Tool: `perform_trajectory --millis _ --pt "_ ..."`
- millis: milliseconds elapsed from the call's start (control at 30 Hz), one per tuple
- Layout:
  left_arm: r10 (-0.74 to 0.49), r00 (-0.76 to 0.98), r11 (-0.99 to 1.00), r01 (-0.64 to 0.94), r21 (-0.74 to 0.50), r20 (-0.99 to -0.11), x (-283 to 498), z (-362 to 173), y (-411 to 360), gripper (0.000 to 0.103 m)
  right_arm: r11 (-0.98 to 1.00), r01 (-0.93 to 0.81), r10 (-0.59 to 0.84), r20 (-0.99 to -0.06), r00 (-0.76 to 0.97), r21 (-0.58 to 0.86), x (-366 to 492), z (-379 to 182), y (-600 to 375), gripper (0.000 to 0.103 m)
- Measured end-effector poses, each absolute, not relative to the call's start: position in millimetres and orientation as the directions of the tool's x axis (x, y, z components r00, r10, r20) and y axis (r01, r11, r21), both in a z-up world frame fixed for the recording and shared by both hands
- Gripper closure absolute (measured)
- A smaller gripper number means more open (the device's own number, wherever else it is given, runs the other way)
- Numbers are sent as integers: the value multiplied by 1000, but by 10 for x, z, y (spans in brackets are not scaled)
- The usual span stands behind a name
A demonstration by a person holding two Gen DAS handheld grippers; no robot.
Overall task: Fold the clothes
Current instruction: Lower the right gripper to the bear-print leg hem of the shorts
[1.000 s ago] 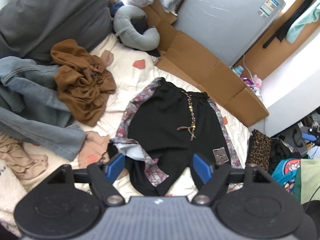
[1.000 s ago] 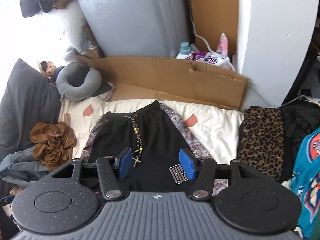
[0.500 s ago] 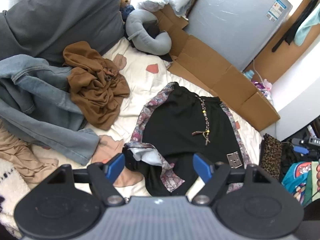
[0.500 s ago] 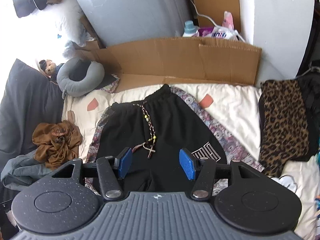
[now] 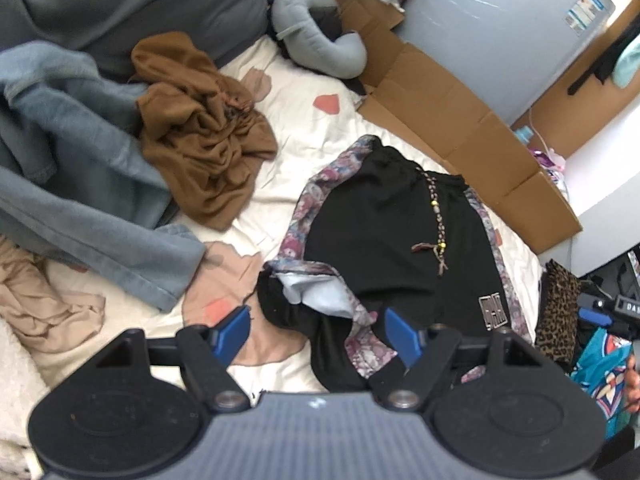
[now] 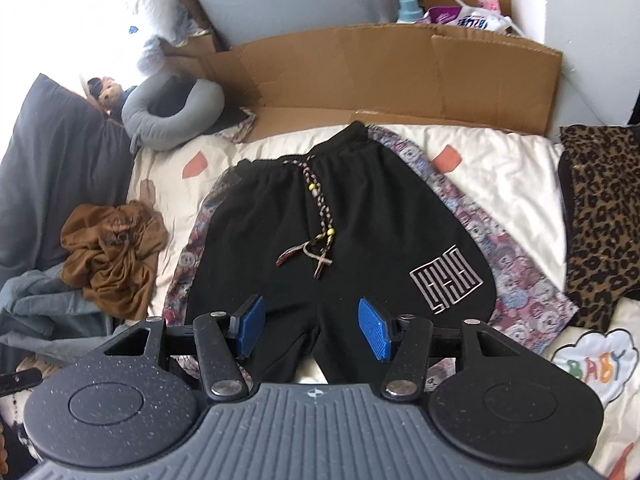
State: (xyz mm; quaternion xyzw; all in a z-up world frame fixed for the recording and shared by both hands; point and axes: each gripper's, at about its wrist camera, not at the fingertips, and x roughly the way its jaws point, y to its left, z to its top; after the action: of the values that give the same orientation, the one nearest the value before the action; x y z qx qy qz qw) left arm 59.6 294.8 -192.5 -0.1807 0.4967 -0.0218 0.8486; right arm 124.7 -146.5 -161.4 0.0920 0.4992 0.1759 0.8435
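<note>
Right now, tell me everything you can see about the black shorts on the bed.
The black shorts lie front-up on the cream bedsheet, waistband toward the cardboard. Soft knit fabric, floral side stripes, a beaded braided drawstring and a white maze-like logo. One leg hem is flipped over, showing pale lining. Nothing grips them.
</note>
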Motion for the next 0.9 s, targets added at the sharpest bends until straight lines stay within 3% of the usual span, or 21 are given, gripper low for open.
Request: perform_trajectory --millis 367,667,900 --pt "-225 515 908 -197 -370 -827 613 -2730 3074 40 882 -278 458 -829 320 380 1016 -2445 -946 45" --pt "-208 519 912 -203 -356 -829 839 -3309 3111 41 873 -300 453 -867 207 384 913 -3064 -623 45" --pt "-221 534 926 -148 -348 -816 1143 -3685 3055 41 854 -326 457 -884 102 405 929 -3450 -410 51"
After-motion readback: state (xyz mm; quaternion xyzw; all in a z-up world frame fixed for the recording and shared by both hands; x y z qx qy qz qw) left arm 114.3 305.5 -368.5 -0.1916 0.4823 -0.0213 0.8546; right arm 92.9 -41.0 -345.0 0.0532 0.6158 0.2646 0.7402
